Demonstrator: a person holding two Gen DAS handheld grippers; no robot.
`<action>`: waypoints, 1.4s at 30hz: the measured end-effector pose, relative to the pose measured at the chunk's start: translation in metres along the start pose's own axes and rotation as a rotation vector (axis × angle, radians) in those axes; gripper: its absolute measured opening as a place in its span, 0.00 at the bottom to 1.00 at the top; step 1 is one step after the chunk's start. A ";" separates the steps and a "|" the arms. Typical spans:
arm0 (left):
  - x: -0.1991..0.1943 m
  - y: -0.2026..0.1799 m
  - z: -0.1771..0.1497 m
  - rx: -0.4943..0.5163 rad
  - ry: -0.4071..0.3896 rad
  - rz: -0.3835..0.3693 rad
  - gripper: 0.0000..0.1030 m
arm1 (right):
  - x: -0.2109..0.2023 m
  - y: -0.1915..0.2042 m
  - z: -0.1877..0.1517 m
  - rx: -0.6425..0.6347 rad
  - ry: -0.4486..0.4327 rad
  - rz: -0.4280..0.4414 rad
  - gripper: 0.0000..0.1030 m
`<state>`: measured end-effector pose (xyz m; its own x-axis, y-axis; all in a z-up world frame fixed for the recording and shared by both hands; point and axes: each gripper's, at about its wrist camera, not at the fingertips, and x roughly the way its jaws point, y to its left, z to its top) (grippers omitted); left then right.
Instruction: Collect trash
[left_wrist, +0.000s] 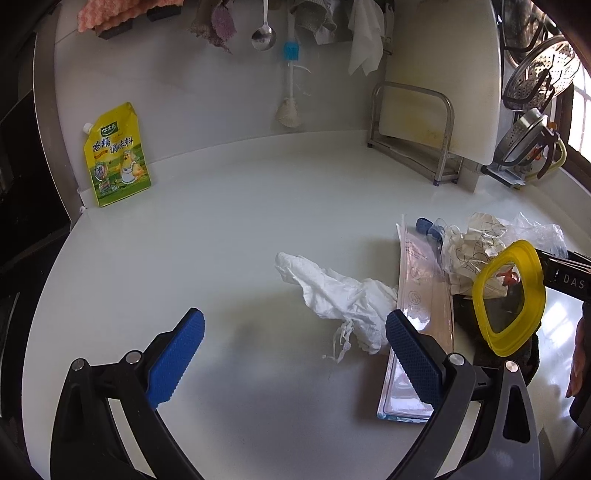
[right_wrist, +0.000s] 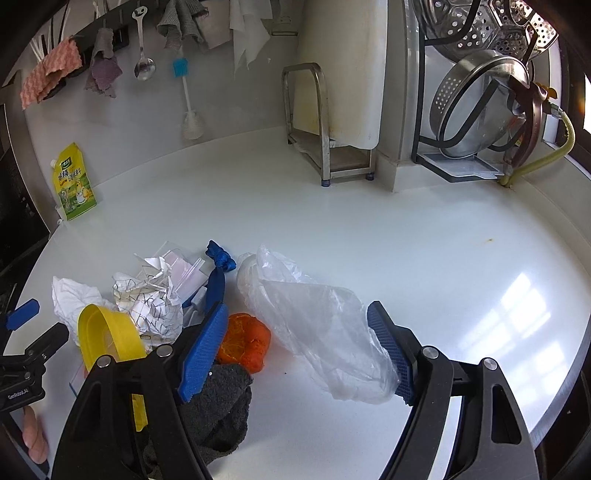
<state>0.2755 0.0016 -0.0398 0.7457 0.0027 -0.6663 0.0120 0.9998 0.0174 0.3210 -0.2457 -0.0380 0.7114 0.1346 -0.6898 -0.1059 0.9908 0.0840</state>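
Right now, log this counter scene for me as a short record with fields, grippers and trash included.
surface: white countertop
left gripper: open, empty, near the white tissue
right gripper: open, jaws either side of the clear plastic bag
other trash: crumpled paper, orange peel, zip pouch
also in the pile: yellow lid, dark cloth
at the wall: yellow seasoning pouch

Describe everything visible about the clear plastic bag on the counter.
The plastic bag is thin, translucent and crinkled, lying slack and mostly flat on the white counter. One bunched end lies toward the blue strap; the other reaches the right gripper, whose open fingers straddle it. Its near edge lies beside the orange peel.
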 end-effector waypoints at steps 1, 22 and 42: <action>0.001 0.001 0.000 -0.003 0.002 -0.003 0.94 | 0.000 -0.001 -0.001 0.001 0.002 0.006 0.68; 0.021 -0.017 0.015 0.021 0.041 0.025 0.89 | -0.009 -0.007 -0.002 0.030 -0.010 0.052 0.09; -0.004 -0.015 0.021 0.069 -0.017 0.005 0.04 | -0.044 -0.013 -0.022 0.077 -0.074 0.005 0.09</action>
<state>0.2862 -0.0140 -0.0214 0.7570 0.0069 -0.6533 0.0536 0.9959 0.0726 0.2761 -0.2646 -0.0246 0.7608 0.1376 -0.6343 -0.0583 0.9878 0.1443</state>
